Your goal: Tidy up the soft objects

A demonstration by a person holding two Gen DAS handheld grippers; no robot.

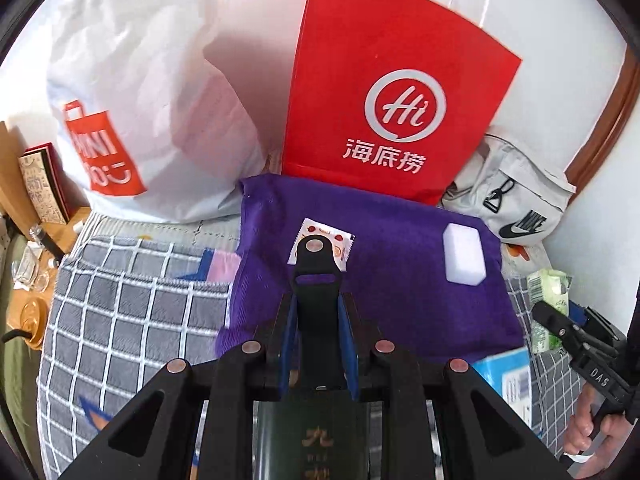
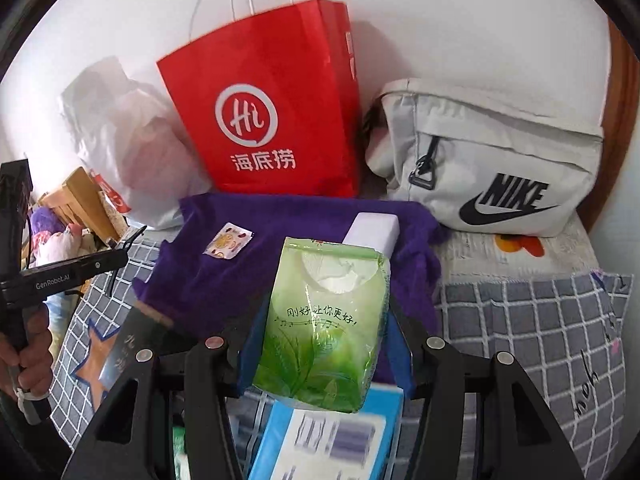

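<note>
My right gripper (image 2: 320, 344) has its fingers clamped on a green tissue pack (image 2: 324, 320), long axis running away from me, torn top pointing toward the wall. My left gripper (image 1: 316, 320) is nearly closed on a dark flat thing I can't identify, lying along the fingers, tip forward. Below sits a blue box (image 2: 328, 436) on the checked bed (image 1: 132, 312). Beyond lies a purple cloth (image 1: 392, 280) carrying a small sachet (image 1: 320, 240) and a white block (image 1: 464, 254), well apart. Against the white wall stand a red bag (image 1: 384, 92), a white plastic bag (image 1: 148, 92) and a grey Nike bag (image 2: 492, 160).
</note>
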